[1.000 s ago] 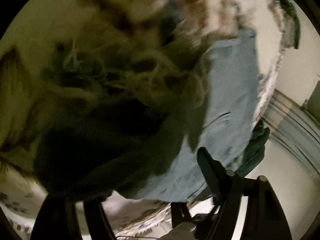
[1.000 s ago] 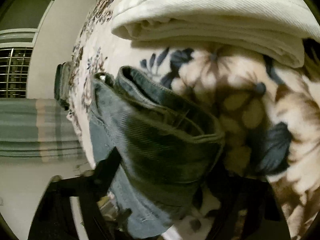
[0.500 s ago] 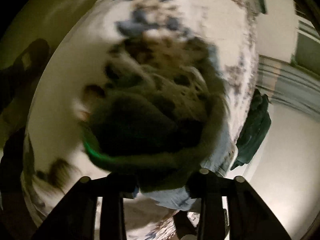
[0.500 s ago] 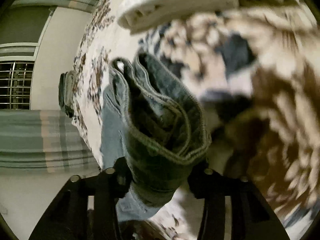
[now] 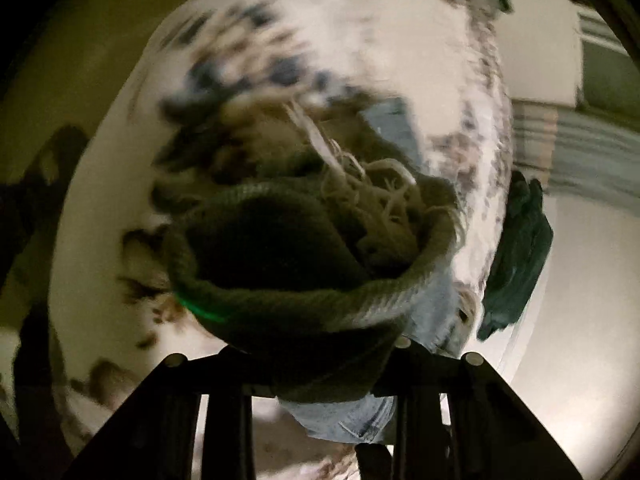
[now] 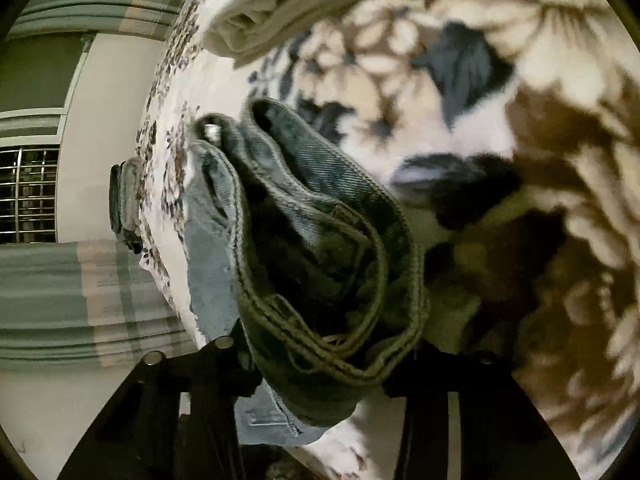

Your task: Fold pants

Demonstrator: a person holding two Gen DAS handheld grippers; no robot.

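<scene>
The pants are light blue jeans. In the left wrist view my left gripper (image 5: pixel 316 364) is shut on a bunched, frayed end of the jeans (image 5: pixel 304 272), held up over the bed. In the right wrist view my right gripper (image 6: pixel 320 376) is shut on the doubled waistband of the jeans (image 6: pixel 320 264), with a metal button near the top. More of the jeans hangs below both grippers toward the bed. The left view is blurred.
A floral bedspread (image 6: pixel 500 128) covers the bed (image 5: pixel 360 32). A folded cream garment (image 6: pixel 304 4) lies at the far side. A dark green cloth (image 5: pixel 516 256) hangs off the bed edge. A striped curtain (image 6: pixel 60 292) and barred window (image 6: pixel 24 196) stand beyond.
Both grippers have lifted the jeans off the bed and swung; the left view has turned from close over the fabric to facing along the bed. The fabric now bunches in both grips.
</scene>
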